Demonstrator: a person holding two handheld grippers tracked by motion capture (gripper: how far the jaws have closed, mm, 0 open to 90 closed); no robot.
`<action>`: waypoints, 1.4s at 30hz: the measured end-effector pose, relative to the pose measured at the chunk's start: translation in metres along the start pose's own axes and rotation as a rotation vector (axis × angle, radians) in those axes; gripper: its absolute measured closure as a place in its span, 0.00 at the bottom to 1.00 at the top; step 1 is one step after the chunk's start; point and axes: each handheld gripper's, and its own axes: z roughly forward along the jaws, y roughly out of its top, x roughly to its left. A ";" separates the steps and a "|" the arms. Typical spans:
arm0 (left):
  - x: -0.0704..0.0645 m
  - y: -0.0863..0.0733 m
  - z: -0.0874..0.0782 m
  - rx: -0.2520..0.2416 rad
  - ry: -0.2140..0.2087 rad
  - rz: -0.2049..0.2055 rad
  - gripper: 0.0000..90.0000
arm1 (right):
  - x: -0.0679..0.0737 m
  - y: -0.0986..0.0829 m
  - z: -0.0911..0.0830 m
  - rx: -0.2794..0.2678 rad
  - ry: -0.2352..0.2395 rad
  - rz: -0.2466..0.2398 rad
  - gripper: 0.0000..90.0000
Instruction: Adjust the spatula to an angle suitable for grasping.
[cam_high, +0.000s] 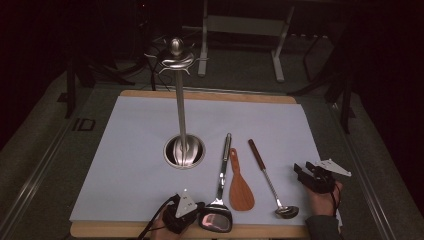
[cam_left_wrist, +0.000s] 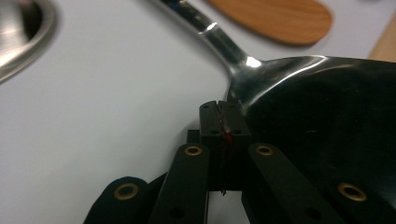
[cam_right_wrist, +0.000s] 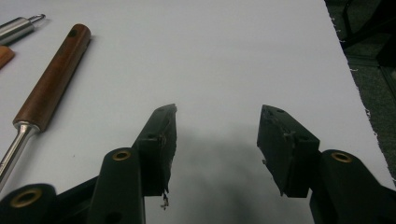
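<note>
Up close, left gripper (cam_left_wrist: 223, 122) touches the steel spatula (cam_left_wrist: 299, 107).

No readable text, label, brand, number or sign anywhere

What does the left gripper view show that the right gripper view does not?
Left gripper view alone: the shut left gripper beside the steel turner, its tips at the blade's edge, perhaps pinching it; the wooden paddle's blade; the rim of the stand base.
Right gripper view alone: the open right gripper over bare sheet, and the ladle with its wooden handle.
Both: the pale sheet, the turner and the paddle.
</note>
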 end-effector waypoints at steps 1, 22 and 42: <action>-0.003 0.002 0.003 -0.001 -0.003 0.001 1.00 | 0.000 0.000 0.000 0.000 0.000 0.001 0.53; -0.022 0.048 0.052 0.041 -0.056 0.028 1.00 | -0.001 0.000 0.000 -0.002 0.003 0.007 0.53; -0.047 0.083 0.096 0.058 -0.100 0.066 1.00 | -0.001 0.000 0.000 0.000 0.006 0.010 0.53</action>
